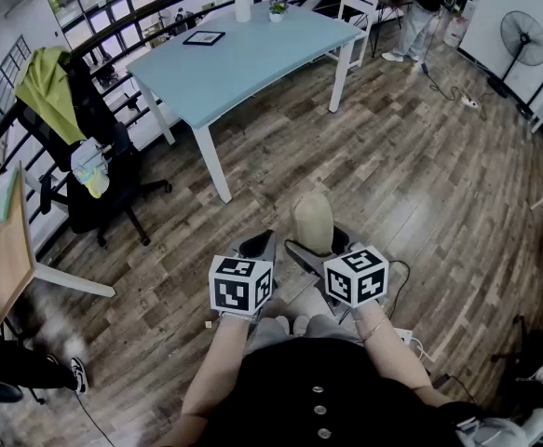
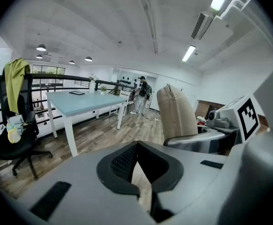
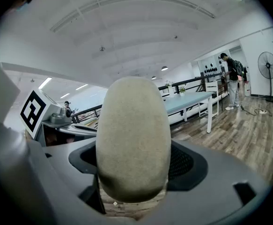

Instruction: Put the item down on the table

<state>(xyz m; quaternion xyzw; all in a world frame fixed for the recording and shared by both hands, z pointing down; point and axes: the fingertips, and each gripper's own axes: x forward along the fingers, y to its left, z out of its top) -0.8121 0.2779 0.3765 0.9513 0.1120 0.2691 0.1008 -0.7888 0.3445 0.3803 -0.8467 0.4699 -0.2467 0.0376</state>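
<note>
A beige, egg-shaped soft item (image 1: pixel 313 223) stands upright between the jaws of my right gripper (image 1: pixel 316 246), which is shut on it. In the right gripper view the beige item (image 3: pixel 133 137) fills the middle and hides the gap of the right gripper (image 3: pixel 134 168). My left gripper (image 1: pixel 257 245) hangs beside it, shut, with nothing in it. In the left gripper view the left gripper's (image 2: pixel 136 148) black pads meet at their tips, and the beige item (image 2: pixel 176 112) shows to the right. The light blue table (image 1: pixel 252 59) stands some way ahead across the wooden floor.
On the table lie a dark framed tablet (image 1: pixel 203 37), a white vase (image 1: pixel 242 7) and a small plant. A black office chair (image 1: pixel 85 166) with a yellow-green jacket stands left, by a railing. A wooden desk (image 1: pixel 1 250) is at far left. A person (image 1: pixel 429 7), a white chair (image 1: pixel 357 7) and a fan (image 1: pixel 522 40) are at the back.
</note>
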